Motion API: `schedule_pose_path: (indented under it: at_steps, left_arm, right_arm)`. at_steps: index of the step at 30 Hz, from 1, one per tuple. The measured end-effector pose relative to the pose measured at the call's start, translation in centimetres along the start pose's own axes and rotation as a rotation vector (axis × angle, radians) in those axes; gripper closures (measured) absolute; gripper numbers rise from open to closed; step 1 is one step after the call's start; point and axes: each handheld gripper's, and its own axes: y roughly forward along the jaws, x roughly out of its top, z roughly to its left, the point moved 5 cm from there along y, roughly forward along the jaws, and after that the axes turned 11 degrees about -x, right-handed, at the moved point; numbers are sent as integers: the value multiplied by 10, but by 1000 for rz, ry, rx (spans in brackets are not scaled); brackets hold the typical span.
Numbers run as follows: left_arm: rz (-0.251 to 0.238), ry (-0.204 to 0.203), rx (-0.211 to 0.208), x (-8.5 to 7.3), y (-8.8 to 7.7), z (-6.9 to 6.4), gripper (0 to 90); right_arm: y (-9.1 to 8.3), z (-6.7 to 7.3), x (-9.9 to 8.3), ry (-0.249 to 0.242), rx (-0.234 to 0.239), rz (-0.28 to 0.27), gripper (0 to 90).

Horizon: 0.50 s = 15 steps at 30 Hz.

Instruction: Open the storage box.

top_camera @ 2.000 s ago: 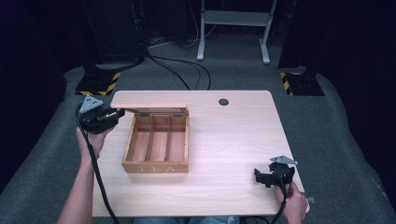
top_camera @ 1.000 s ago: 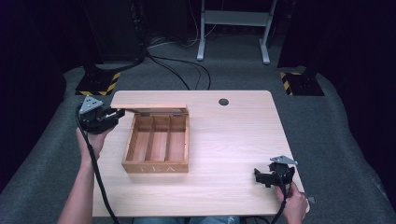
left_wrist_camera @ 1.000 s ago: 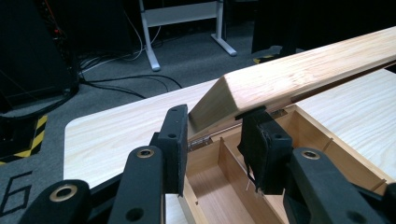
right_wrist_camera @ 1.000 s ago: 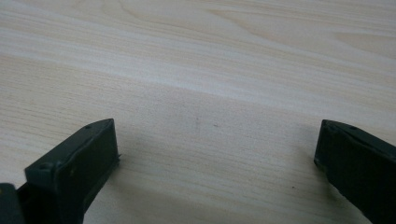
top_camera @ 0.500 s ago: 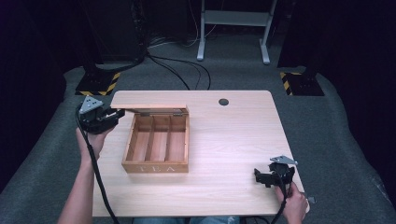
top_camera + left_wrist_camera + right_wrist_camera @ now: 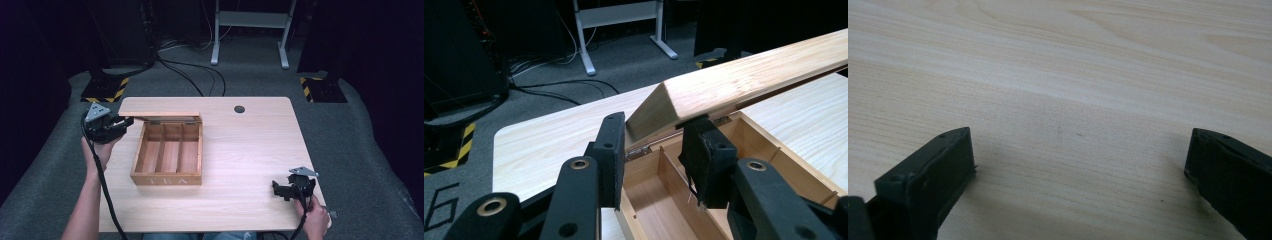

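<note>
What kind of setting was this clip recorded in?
Probably a lab or recording studio: a lone light-wood table on grey carpet, dark curtains around it, loose cables on the floor, and hazard-striped stand bases behind.

A wooden tea box (image 6: 167,159) sits left of the bench's grommet hole (image 6: 239,108), three empty compartments showing, its lid (image 6: 160,107) raised at the back.
</note>
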Motion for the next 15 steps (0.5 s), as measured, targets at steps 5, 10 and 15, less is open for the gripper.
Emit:
schedule_pose_path:
  at_steps: [5, 10, 15]
  left_arm:
    - [1, 2, -1, 0, 0, 0, 616]
    - [2, 2, -2, 0, 0, 0, 616]
    - [-1, 0, 0, 0, 0, 0, 616]
  right_arm:
    - [0, 0, 0, 0, 0, 0, 0]
    - [0, 0, 0, 0, 1, -1, 0]
    - [0, 0, 0, 0, 0, 1, 0]
